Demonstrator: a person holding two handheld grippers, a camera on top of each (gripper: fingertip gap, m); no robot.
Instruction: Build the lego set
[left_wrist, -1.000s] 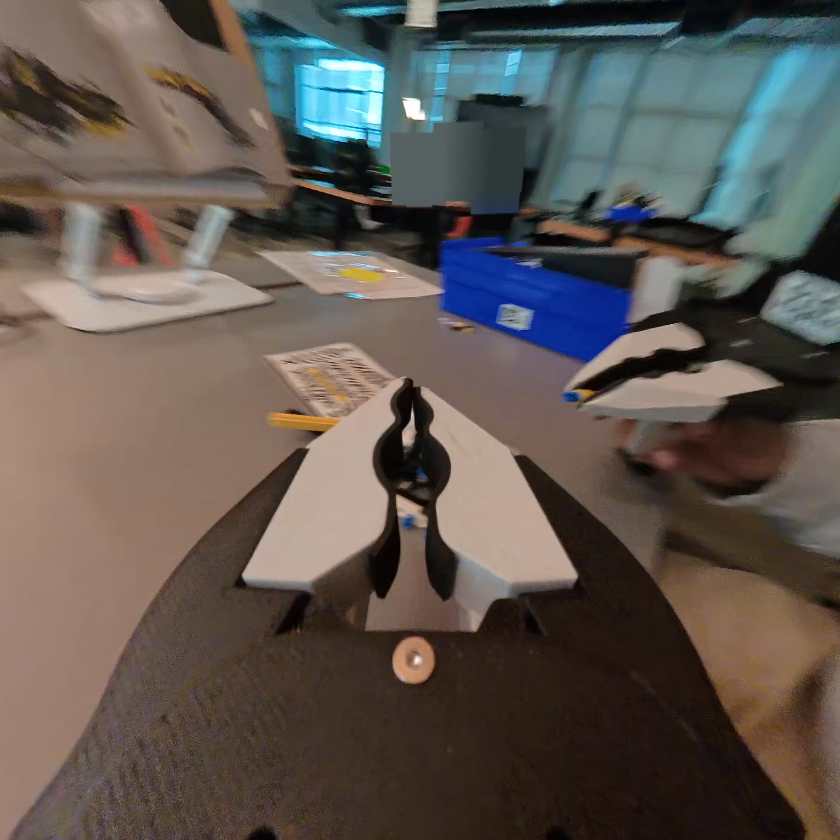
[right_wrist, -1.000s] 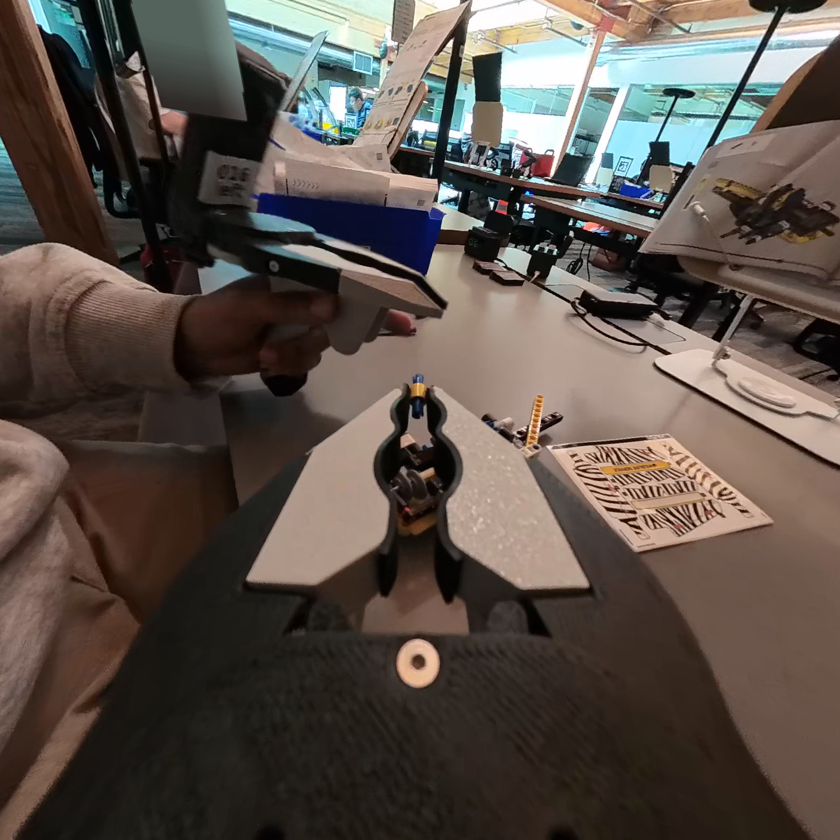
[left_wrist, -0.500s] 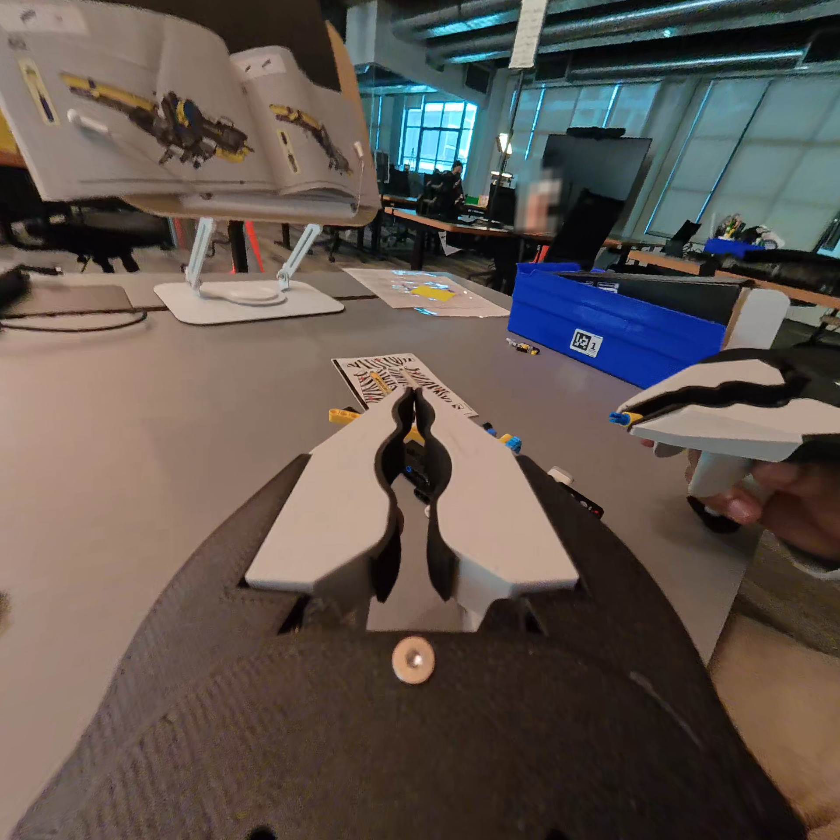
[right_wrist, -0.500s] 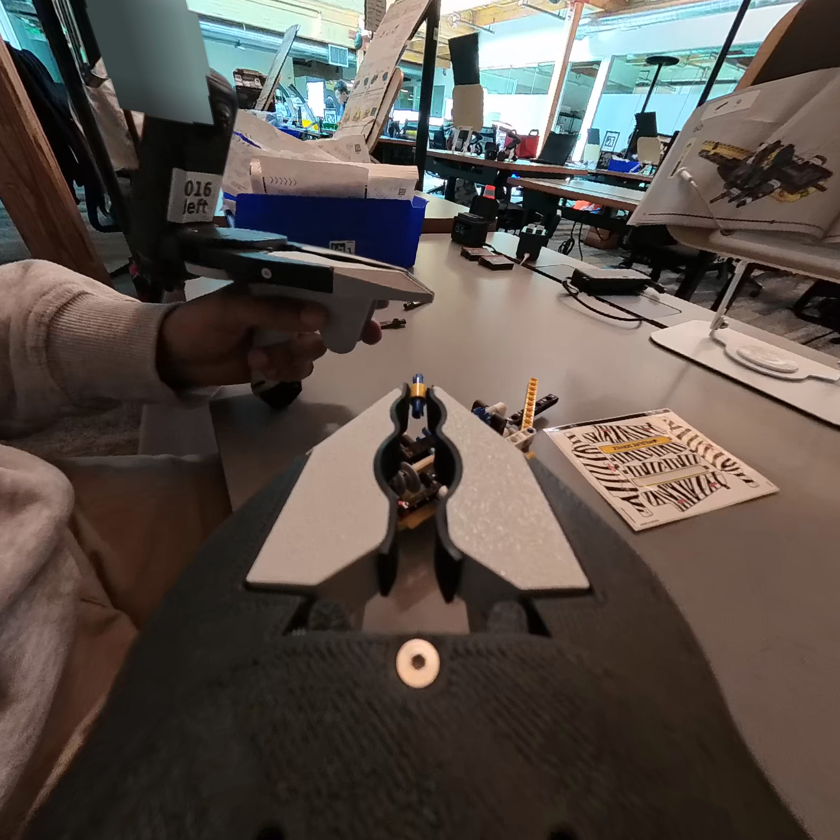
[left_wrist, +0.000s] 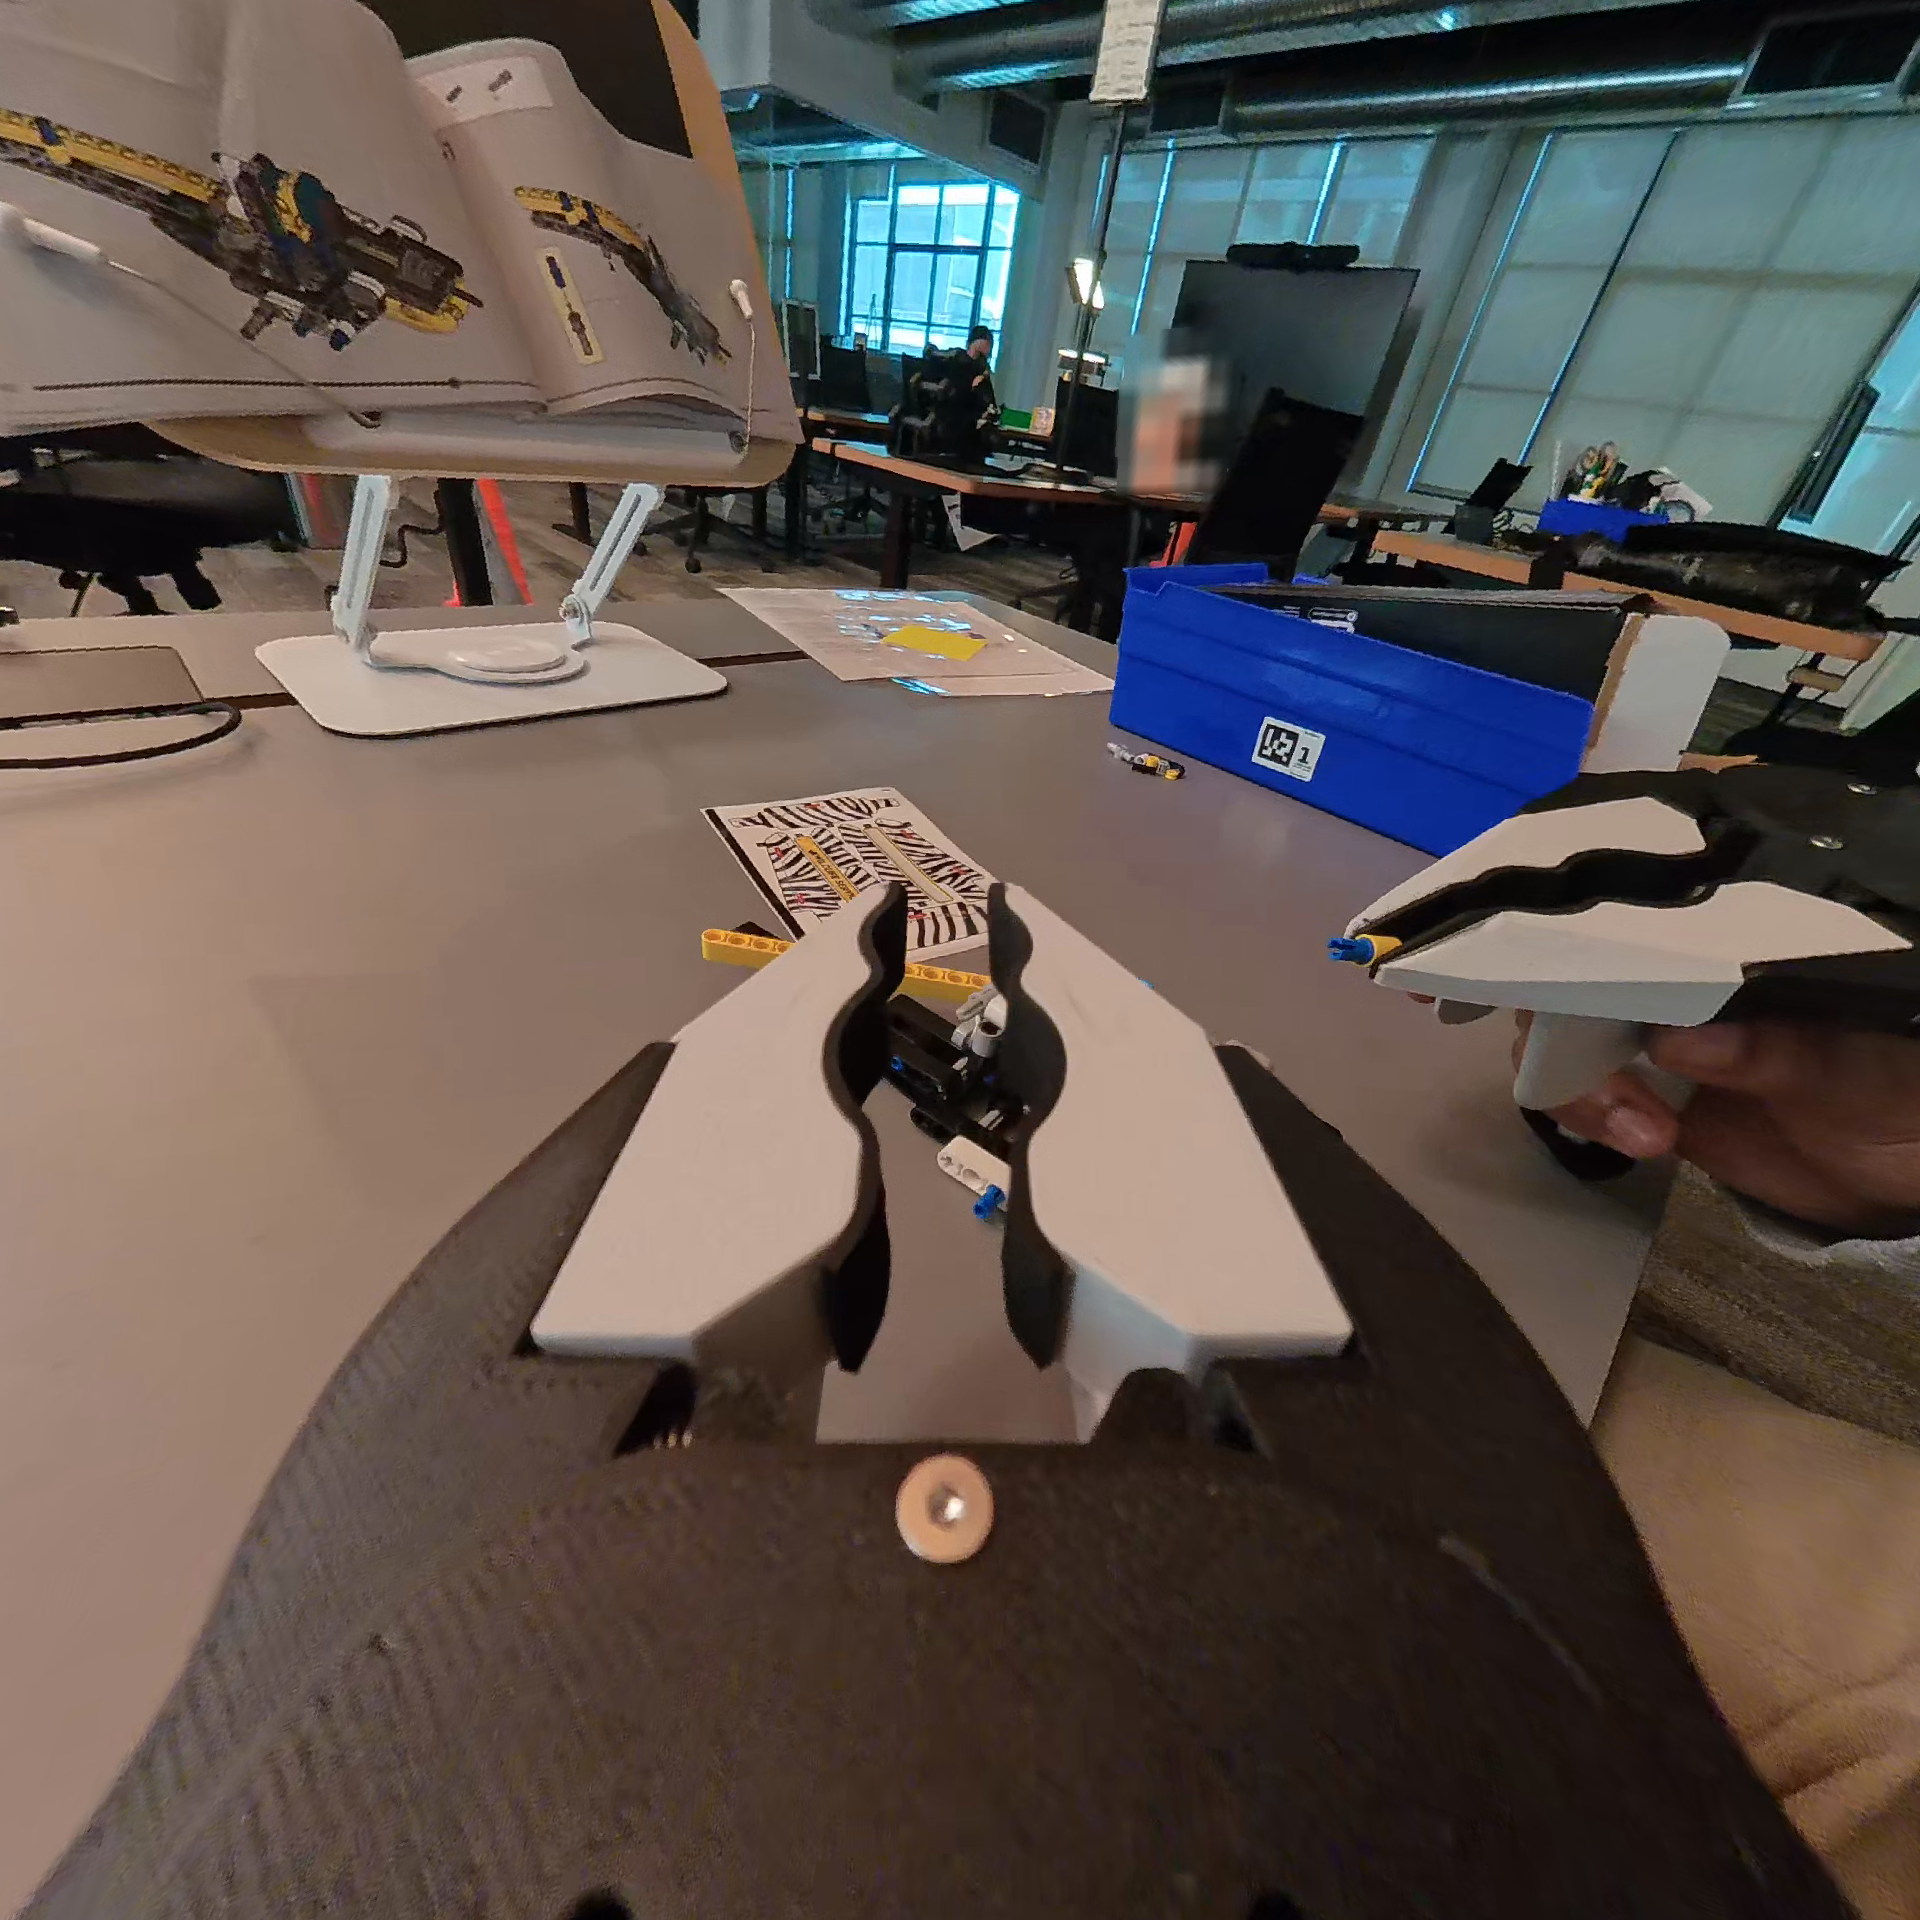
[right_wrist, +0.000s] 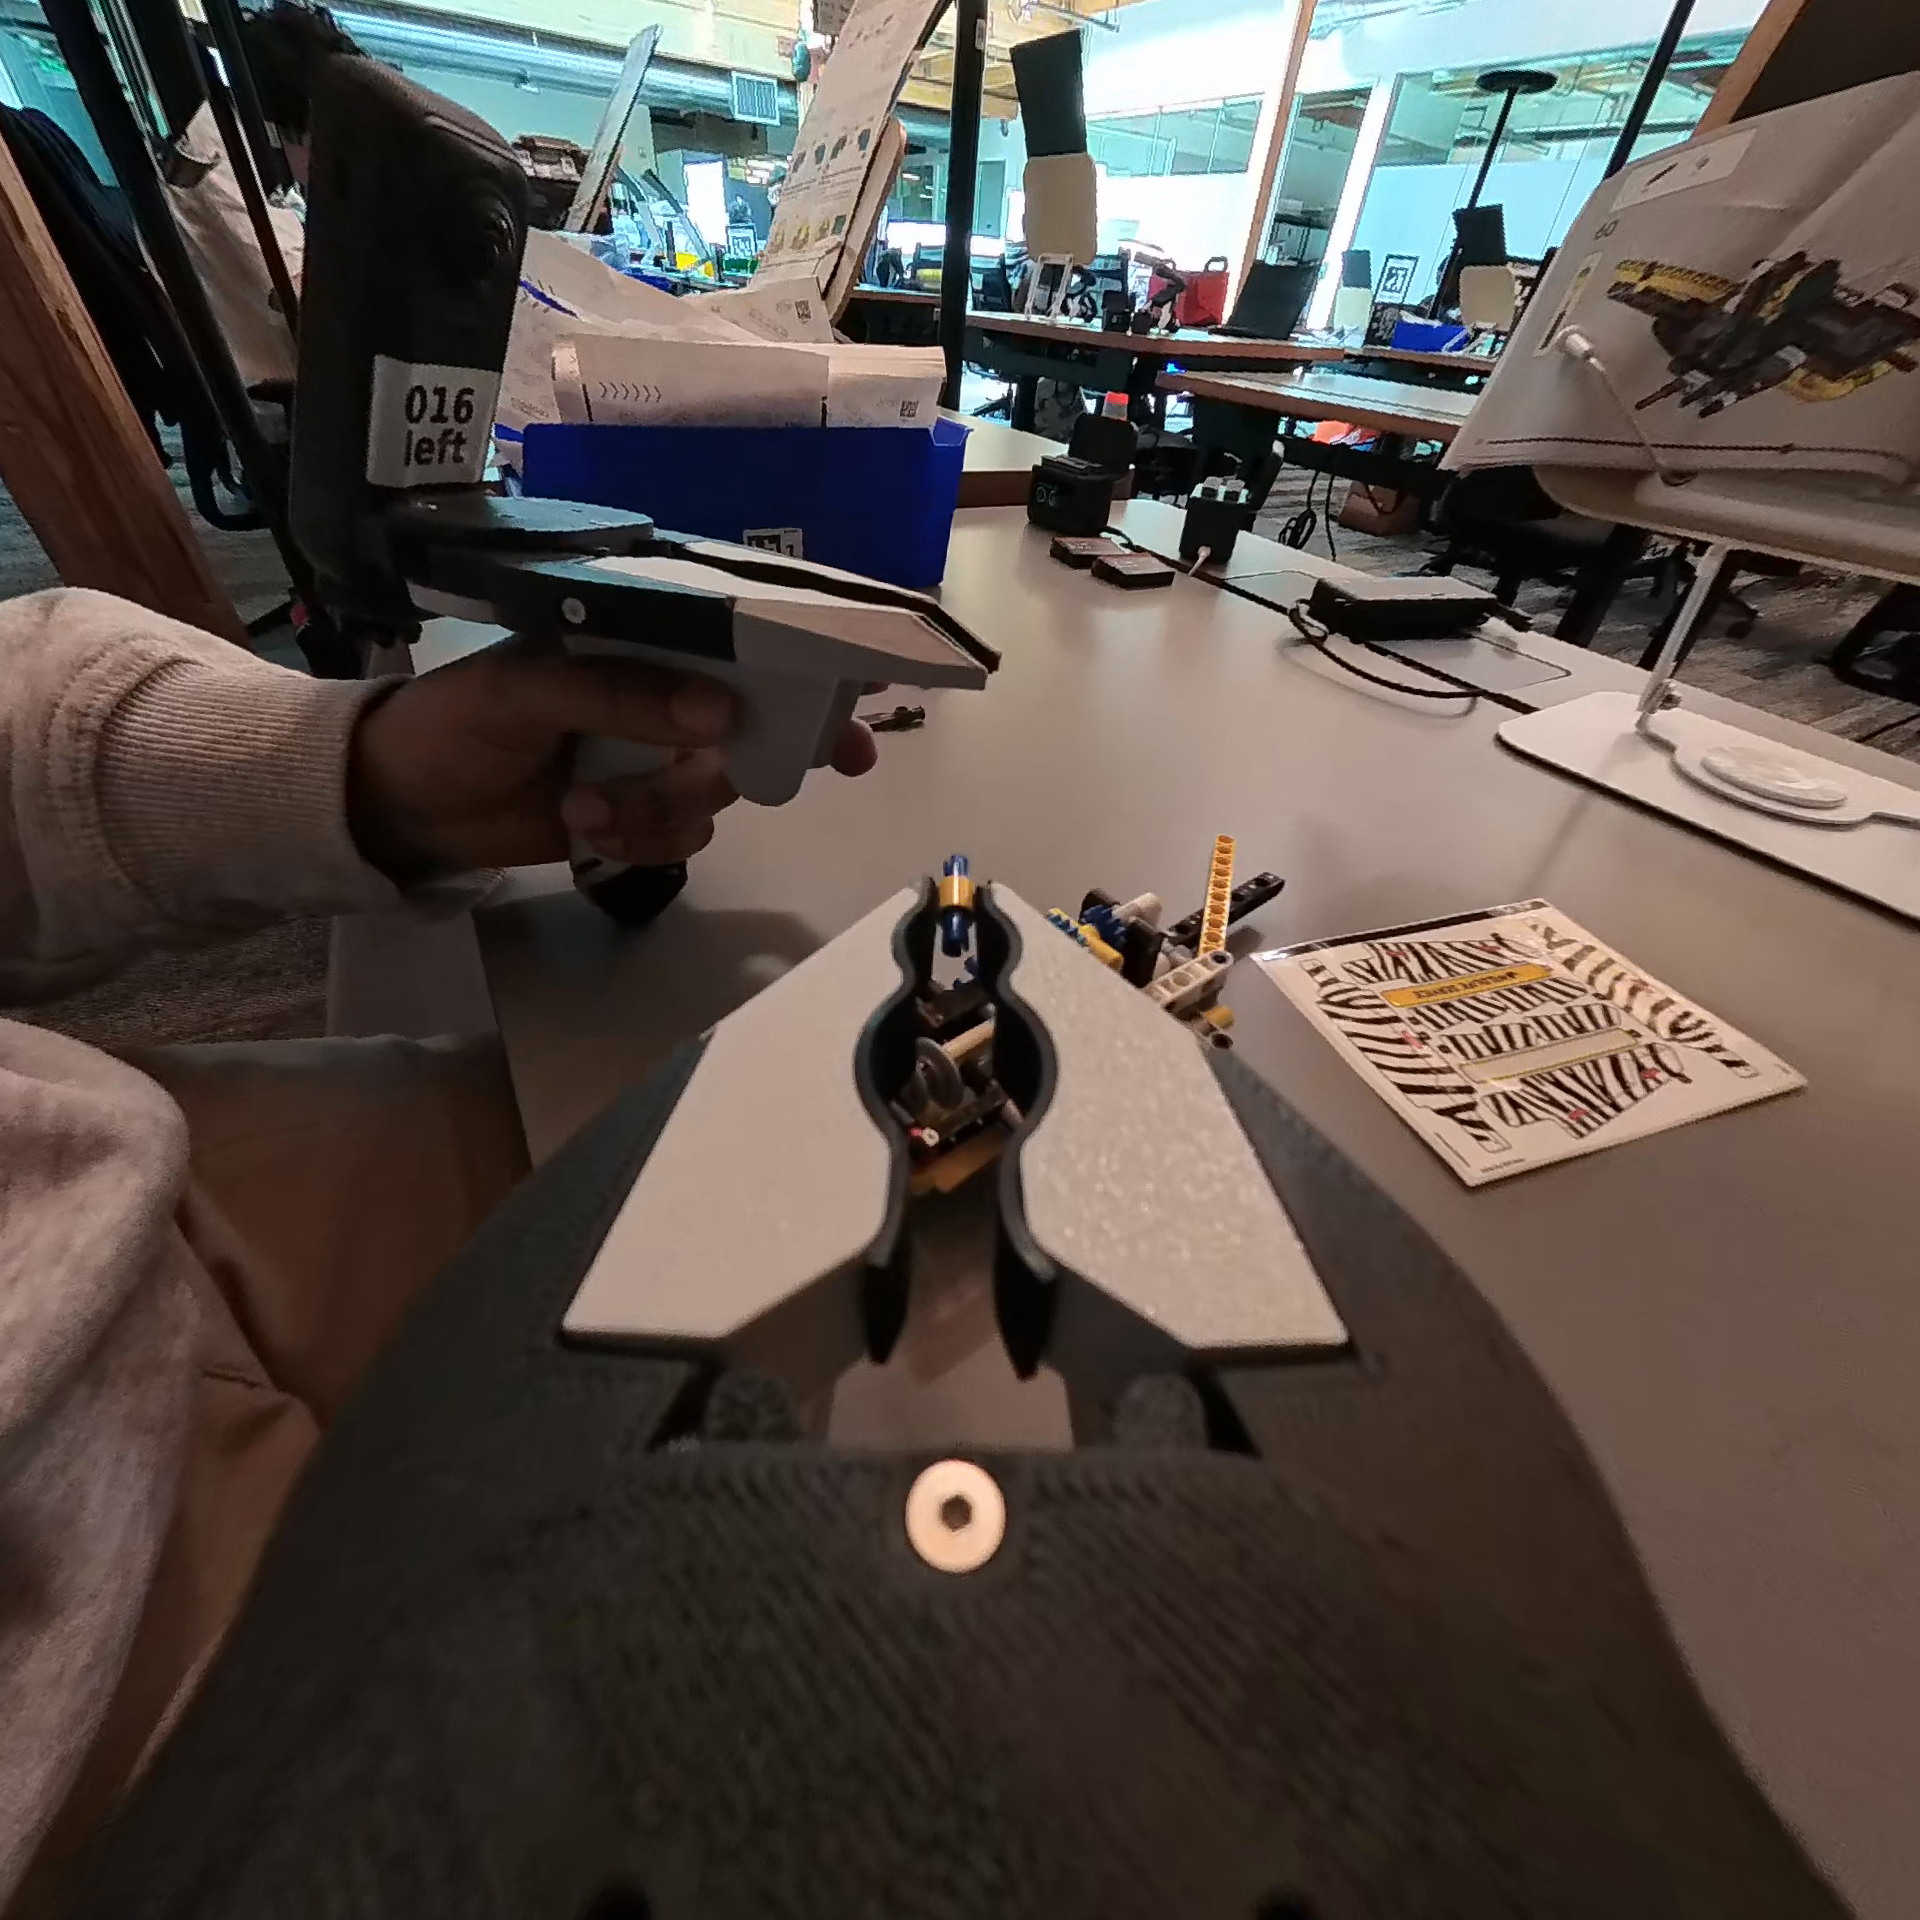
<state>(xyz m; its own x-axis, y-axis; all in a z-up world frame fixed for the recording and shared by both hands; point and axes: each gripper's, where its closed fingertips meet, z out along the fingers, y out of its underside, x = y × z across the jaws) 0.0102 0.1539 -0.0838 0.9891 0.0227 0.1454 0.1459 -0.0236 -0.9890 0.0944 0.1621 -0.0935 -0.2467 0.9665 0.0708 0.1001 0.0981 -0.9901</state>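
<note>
My left gripper (left_wrist: 940, 914) is open and empty, just above the table, with a black lego assembly (left_wrist: 945, 1070) lying between and below its fingers. A yellow beam (left_wrist: 740, 945) sticks out of the assembly to the left. A small white piece with a blue pin (left_wrist: 974, 1166) lies nearer to me. My right gripper (right_wrist: 956, 896) is shut on a small yellow and blue pin (right_wrist: 954, 891), held above the table. The assembly (right_wrist: 1143, 935) lies just to its right. The right gripper also shows in the left wrist view (left_wrist: 1361, 948), and the left gripper in the right wrist view (right_wrist: 971, 657).
A zebra-striped sticker sheet (left_wrist: 852, 852) lies beyond the assembly. An open instruction book (left_wrist: 364, 260) rests on a white stand (left_wrist: 488, 670) at the far left. A blue bin (left_wrist: 1340, 707) stands at the far right, with small loose parts (left_wrist: 1148, 762) in front of it. The table edge is near the person's lap. The right gripper is farther from the open instruction book (left_wrist: 364, 260), some 40 centimeters, than the left, some 35 centimeters. My right wrist view (right_wrist: 1810, 336) looks at it from another angle.
My left gripper has opened and swung round over the lego assembly. My right gripper still holds the pin and has barely moved.
</note>
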